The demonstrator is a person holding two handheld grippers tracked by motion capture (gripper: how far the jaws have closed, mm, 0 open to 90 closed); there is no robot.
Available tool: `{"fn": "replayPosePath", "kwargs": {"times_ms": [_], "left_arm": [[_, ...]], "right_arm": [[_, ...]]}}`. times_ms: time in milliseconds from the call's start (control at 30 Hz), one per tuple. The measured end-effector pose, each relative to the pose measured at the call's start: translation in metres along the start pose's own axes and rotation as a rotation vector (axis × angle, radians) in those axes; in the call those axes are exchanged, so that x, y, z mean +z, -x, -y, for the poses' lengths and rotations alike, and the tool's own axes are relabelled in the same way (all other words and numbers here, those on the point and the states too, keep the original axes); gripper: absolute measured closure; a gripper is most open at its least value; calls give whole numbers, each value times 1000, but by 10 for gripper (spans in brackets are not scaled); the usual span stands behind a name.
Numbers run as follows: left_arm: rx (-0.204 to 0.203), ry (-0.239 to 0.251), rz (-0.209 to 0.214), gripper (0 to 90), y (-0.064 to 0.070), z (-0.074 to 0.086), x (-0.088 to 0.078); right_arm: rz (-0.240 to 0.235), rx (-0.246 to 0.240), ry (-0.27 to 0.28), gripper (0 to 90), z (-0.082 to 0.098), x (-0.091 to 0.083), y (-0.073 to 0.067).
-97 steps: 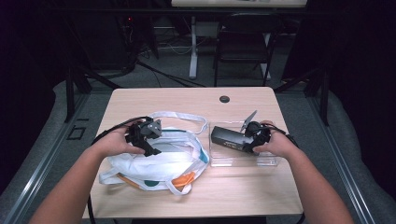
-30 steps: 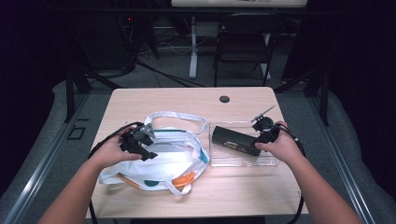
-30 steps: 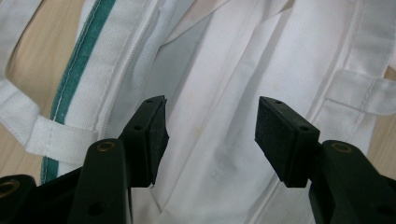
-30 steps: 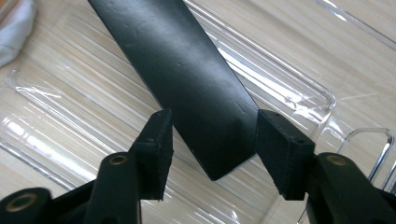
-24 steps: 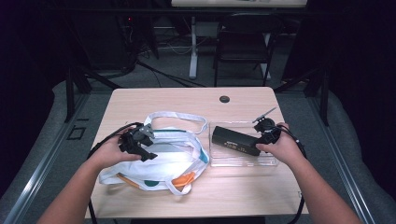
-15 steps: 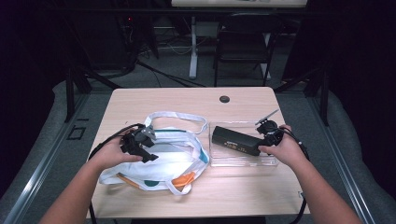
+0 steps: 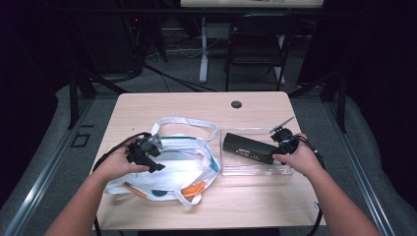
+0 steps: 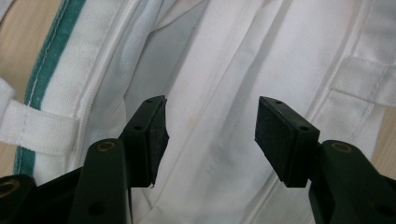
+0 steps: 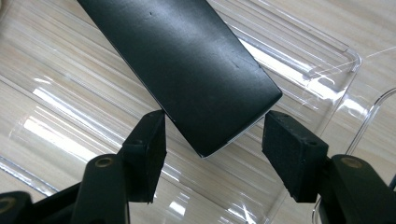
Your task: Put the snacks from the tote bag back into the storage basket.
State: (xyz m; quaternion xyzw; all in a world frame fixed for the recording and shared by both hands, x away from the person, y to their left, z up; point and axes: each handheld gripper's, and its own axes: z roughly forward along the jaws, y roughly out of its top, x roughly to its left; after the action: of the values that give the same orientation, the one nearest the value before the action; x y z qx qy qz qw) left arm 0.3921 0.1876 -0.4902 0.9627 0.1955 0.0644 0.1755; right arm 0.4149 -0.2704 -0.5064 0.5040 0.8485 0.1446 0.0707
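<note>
The right claw [image 9: 212, 135] stands wide, its jaws having just been opening, and they straddle the near end of a flat, matte black rectangular box [image 9: 187, 60] without pressing it. The box lies in a clear plastic tray [image 7: 255, 167] on the right of the light wooden tabletop [image 7: 196, 105]. The left claw [image 8: 210, 135] is also spread wide and holds nothing, poised just over a white fabric tote bag with green trim [image 7: 182, 164] on the tabletop's left.
</note>
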Motion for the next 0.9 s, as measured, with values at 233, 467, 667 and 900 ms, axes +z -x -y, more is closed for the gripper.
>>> {"fn": "replayPosePath", "kwargs": {"times_ms": [233,467,667,900], "left_arm": [[-23,10,-11,448,3,2,3],[-47,17,-25,465,6,3,5],[-60,30,-31,470,10,2,5],[-93,38,-42,490,13,4,6]], "right_arm": [[5,-10,-4,440,-3,2,1],[-4,-2,5,498,-7,2,5],[6,-2,16,505,-10,4,7],[4,-15,13,500,-17,6,9]]}}
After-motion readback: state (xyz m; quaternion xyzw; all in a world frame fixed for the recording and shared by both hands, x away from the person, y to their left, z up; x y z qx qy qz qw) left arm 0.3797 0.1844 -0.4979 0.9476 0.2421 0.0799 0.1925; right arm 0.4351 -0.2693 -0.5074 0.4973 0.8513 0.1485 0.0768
